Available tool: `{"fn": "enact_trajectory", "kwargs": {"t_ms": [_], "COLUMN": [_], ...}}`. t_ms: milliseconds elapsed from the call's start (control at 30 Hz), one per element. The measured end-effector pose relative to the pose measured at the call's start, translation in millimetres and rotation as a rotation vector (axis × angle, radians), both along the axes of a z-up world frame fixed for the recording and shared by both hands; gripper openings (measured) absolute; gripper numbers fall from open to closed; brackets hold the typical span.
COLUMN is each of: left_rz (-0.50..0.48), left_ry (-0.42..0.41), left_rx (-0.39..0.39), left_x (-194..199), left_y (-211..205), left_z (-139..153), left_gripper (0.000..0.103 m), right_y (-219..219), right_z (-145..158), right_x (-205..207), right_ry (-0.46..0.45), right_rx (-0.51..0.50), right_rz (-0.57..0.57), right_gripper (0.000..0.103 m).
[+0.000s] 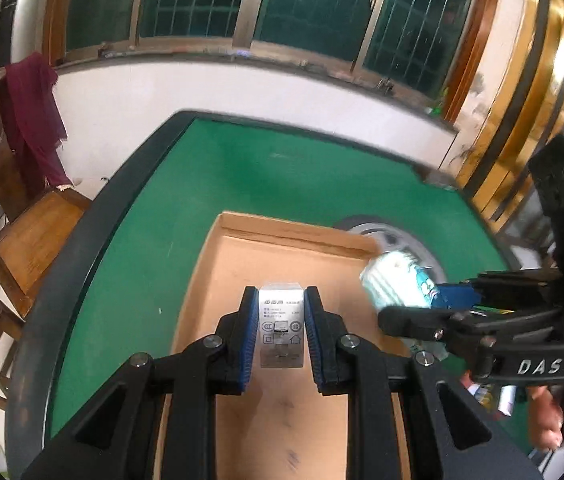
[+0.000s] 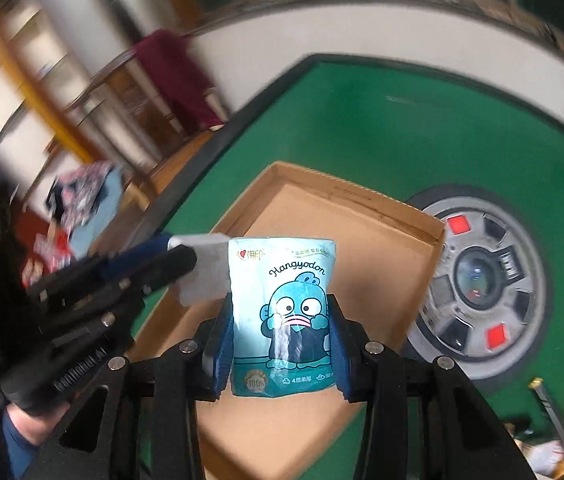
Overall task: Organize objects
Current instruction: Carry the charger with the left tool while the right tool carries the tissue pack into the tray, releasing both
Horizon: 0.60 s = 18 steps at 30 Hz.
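The left gripper [image 1: 281, 326] was clamped on a small white rectangular charger block with grey printed markings [image 1: 281, 326], its blue-padded fingers [image 1: 247, 336] pressing the block's two sides. The block hung above the near half of a shallow open brown cardboard box [image 1: 282, 248], not touching its floor.

The right gripper [image 2: 281, 340] was closed on a light-blue soft tissue pack printed with a cartoon fish and the word "Hangyodon" [image 2: 282, 312], held upright between its blue pads [image 2: 222, 348], which squeezed the pack's lower sides. The pack was also above the cardboard box, towards its right side as the left wrist view showed it [image 1: 396, 284]. In the right wrist view the left gripper reached in from the left, the white block [image 2: 204, 268] just beside the pack's upper left corner; whether they touched could not be told.

The box lay on a green felt table with a dark raised rim [image 1: 218, 184]. Just right of the box, a round grey disc with red squares [image 2: 482, 276] was set into the felt, partly hidden by the box's right wall. At the near right of the table lay some blurred small items.

Beyond the table's far left stood a wooden chair [image 1: 30, 236] with a dark red cloth [image 1: 34, 120] draped over its back. A barred window [image 1: 266, 0] ran along the far wall.
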<state>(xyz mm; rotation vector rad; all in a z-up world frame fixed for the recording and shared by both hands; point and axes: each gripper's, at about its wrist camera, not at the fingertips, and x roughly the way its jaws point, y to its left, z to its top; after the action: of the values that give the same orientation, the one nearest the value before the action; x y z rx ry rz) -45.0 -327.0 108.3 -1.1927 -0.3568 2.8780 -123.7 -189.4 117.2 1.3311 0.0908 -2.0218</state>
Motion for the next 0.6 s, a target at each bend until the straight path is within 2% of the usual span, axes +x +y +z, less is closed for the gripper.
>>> {"fn": "enact_trajectory", "kwargs": {"t_ms": [100, 200, 333, 433, 533, 600], "left_rz": [0.007, -0.002, -0.027, -0.027, -0.031, -0.023], "left_ry": [-0.048, -0.048, -0.02, -0.035, -0.002, 0.0], "left_rx": [0.035, 0.059, 0.078, 0.078, 0.071, 0.095], "left_x": [-32.3, -49.5, -61.2, -66.1, -62.6, -63.6], "left_y": [-13.6, -20.1, -23.3, -29.3, -35.3, -41.1], "left_z": [-20.3, -31.2, -37.3, -47.2, -51.2, -52.0], "left_gripper": [0.022, 0.022, 0.022, 0.022, 0.022, 0.022], "right_y": [-12.9, -25.2, -38.0, -44.0, -50.7, -56.7], "right_z": [-21.2, -37.1, -54.9, -67.4, -72.4, -73.4], "right_x": [-29.5, -48.1, -62.6, -69.9, -71.6, -70.6], "right_ry": [-0.049, -0.073, -0.07, -0.075, -0.072, -0.055], "right_rx": [0.017, 0.042, 0.083, 0.094, 0.093, 0.101], "right_rz": [-0.078, -0.115, -0.146, -0.162, -0.16, -0.16], "right_gripper": [0.045, 0.045, 0.045, 0.045, 0.045, 0.046]}}
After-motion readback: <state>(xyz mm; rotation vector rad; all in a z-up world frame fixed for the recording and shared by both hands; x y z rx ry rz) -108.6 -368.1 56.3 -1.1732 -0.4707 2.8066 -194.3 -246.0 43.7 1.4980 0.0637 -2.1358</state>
